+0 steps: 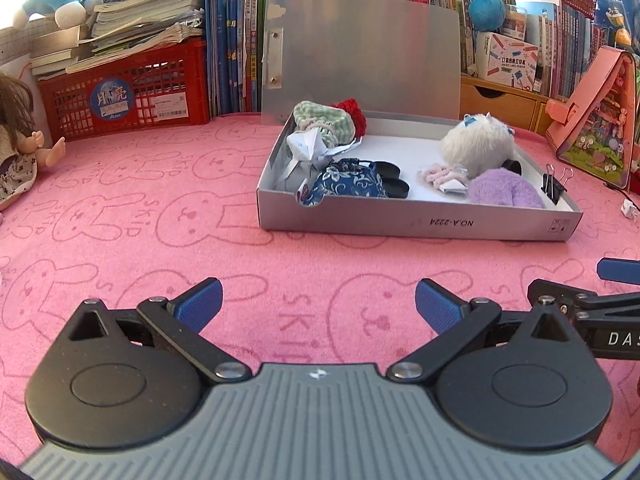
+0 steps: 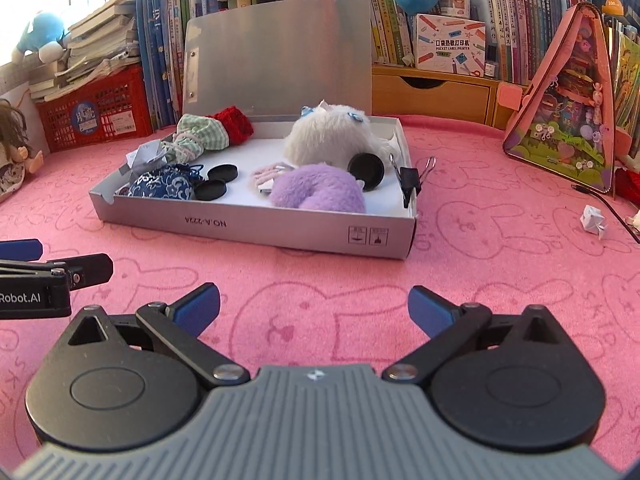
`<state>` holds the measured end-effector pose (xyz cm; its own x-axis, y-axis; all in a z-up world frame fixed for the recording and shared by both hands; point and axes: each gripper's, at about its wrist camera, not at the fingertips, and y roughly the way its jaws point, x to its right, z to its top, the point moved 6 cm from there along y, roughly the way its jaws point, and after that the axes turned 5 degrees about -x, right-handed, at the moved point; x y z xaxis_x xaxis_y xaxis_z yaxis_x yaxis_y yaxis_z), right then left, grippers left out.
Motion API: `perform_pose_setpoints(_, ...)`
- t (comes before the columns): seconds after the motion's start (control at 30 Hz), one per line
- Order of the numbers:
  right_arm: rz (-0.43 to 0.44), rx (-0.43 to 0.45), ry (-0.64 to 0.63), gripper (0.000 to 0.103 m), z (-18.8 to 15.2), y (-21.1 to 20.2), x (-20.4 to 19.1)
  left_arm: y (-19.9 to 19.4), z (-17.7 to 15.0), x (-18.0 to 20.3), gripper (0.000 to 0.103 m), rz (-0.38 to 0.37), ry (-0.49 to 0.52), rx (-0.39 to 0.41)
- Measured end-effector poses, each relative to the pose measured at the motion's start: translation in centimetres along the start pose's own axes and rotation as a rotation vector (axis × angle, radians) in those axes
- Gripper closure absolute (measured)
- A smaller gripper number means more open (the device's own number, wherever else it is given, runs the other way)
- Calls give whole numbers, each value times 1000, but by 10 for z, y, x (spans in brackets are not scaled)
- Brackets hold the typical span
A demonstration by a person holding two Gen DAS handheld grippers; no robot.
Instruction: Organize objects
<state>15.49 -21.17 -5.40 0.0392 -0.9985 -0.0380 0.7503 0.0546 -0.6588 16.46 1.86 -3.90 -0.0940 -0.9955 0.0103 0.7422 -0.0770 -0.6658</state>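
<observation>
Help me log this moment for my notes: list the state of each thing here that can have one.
left gripper: open, empty.
right gripper: open, empty.
grey box: lid up, holding toys.
binder clip: clipped on the box's right wall.
wooden drawer: shut.
folded paper: on the mat, outside the box.
doll: sitting at left edge.

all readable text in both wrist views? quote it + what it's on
"NO.A-222A", upside down: front wall of the shallow grey cardboard box.
"POCKET LABEL PRINTER": white printed carton on the wooden drawer unit.
"SKIP": repeated on the pink rabbit-print table mat.
"Robot.AI": black body of the left gripper.
"DAS", cut off by the frame edge: black body of the right gripper.
Too small or blurred: book spines, red basket sticker, box handling icons.
</observation>
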Motion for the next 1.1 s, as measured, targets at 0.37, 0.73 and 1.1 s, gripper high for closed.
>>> perform_pose_setpoints(0.37, -18, -44, -20, 0, -11, 3, -5, 5, -13, -1, 0, 22, -7, -39)
perform_pose_setpoints(0.73, -14, -46, -16, 0, -11, 4, -5, 6, -13, -2, 0, 23, -7, -41)
perform_pose_setpoints(1.1, -14, -46, -16, 0, -11, 4, -4, 6, -12, -2, 0, 25, -7, -42)
